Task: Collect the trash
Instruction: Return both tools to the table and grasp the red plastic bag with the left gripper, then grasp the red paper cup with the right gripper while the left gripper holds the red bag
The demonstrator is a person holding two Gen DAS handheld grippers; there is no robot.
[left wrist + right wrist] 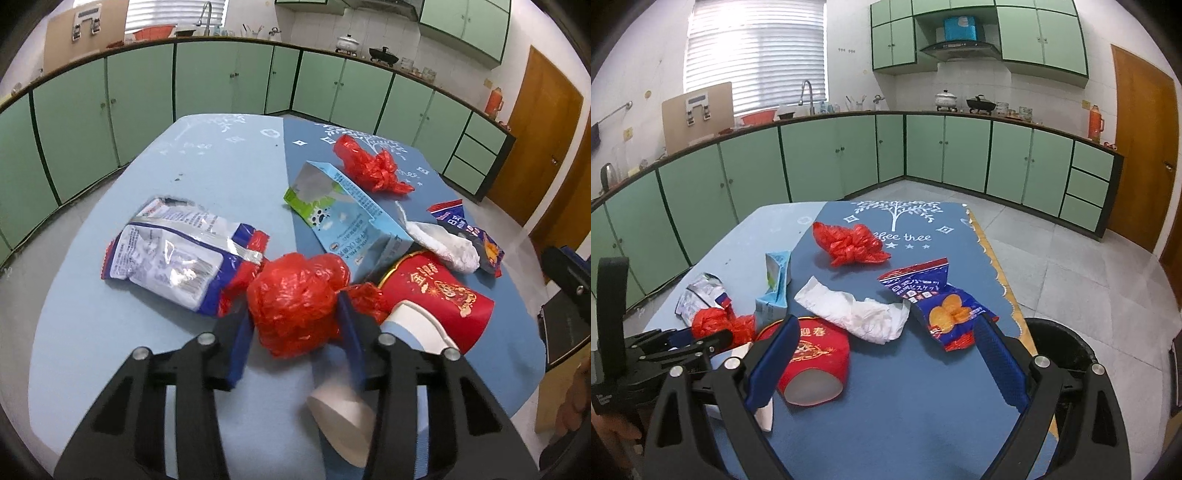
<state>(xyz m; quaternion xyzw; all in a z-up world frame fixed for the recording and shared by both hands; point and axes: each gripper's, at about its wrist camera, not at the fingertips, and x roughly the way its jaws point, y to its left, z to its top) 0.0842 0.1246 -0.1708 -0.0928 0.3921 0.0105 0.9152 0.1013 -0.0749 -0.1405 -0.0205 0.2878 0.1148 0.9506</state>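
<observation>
Across the frame centre, we have the table [923, 406] with most of the trash on it. Lower right of the right wrist view: black bin [1067, 354] just beside the table edge; contents not visible. By size: milk carton [354, 218], white snack bag [177, 254], red paper cup [439, 295], chip bag [942, 299], crumpled tissue [857, 314], far red plastic bag [849, 240], white cup [343, 417] at the bottom of the left wrist view.

Left gripper [295, 325] is closed about halfway, both fingers pinching the near red plastic bag [299, 299], low over the table. Right gripper [882, 362] is wide open, holding nothing, near the red paper cup.

Our judgement: early stage, one item in hand and seven left.
</observation>
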